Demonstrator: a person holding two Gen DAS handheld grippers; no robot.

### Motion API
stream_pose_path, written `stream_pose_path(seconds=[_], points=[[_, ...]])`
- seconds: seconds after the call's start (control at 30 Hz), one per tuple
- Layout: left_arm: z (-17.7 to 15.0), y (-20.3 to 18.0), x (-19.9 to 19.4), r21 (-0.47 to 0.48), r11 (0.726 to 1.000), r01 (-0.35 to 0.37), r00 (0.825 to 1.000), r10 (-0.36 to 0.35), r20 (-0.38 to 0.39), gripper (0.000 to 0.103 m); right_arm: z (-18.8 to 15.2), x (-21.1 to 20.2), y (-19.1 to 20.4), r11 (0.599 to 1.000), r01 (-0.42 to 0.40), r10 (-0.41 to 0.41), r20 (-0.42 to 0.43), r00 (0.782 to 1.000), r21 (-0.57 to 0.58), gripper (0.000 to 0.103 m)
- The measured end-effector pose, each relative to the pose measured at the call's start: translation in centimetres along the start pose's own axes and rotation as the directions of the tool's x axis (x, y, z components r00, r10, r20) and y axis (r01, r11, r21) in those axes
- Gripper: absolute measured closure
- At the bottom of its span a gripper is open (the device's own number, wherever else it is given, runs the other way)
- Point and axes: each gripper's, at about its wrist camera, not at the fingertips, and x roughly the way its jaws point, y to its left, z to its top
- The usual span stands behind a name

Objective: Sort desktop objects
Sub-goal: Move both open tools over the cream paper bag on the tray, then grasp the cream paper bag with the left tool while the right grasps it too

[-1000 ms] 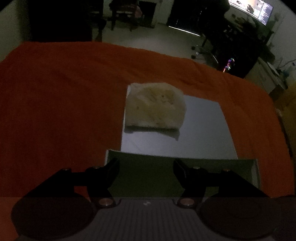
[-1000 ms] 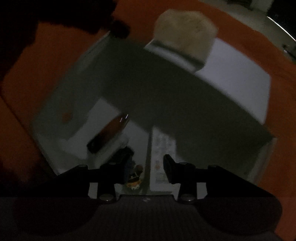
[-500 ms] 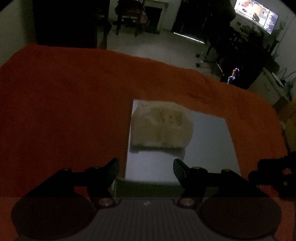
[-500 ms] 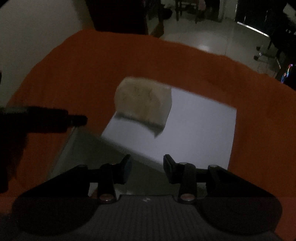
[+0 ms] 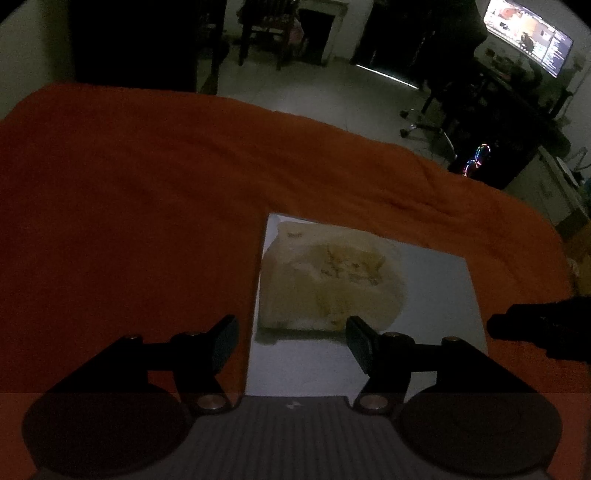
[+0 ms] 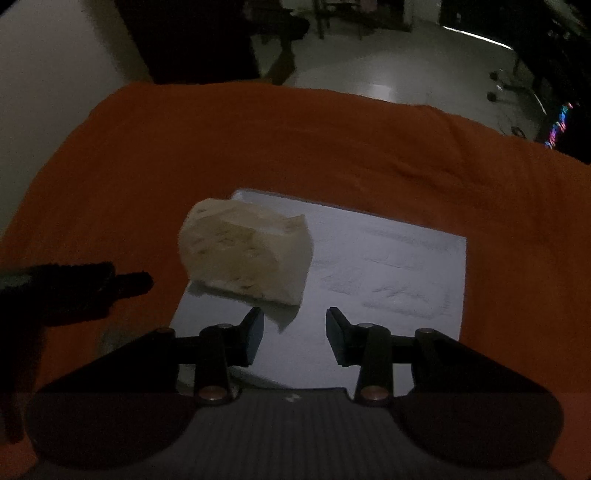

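Note:
A crumpled cream-coloured wad (image 5: 328, 280) lies on the near-left part of a white sheet (image 5: 436, 295) on the orange cloth. My left gripper (image 5: 291, 338) is open and empty, just short of the wad. In the right wrist view the wad (image 6: 245, 253) sits on the sheet's (image 6: 388, 266) left side. My right gripper (image 6: 293, 330) is open and empty, over the sheet's near edge, right of the wad. The other gripper shows as a dark shape at the left edge of the right wrist view (image 6: 74, 286) and at the right edge of the left wrist view (image 5: 543, 328).
The orange cloth (image 5: 129, 203) covers the whole table. Beyond its far edge is a dim room with a chair (image 5: 269, 33), an office chair (image 5: 436, 122) and a lit monitor (image 5: 524, 35).
Both grippers have lifted and moved forward. The grey open box with items, below both a second ago, has dropped out of view. The wad and sheet are now nearer.

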Motion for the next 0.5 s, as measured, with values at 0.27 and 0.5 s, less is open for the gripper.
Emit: stream_pose_path(seconds=[0.27, 0.5], points=[[1.3, 0.7, 2.6, -0.037, 0.999, 0.004, 1.000, -0.005, -0.018, 0.042, 1.9, 2.9, -1.8, 0.997, 0.017, -0.016, -0.012, 1.000, 0.074, 0.062], [1.9, 1.2, 5.7, -0.052, 0.999, 0.003, 0.999, -0.006, -0.054, 0.042, 2.8, 6.0, -2.3, 0.996, 0.006, -0.002, -0.046, 0.999, 0.085, 0.059]])
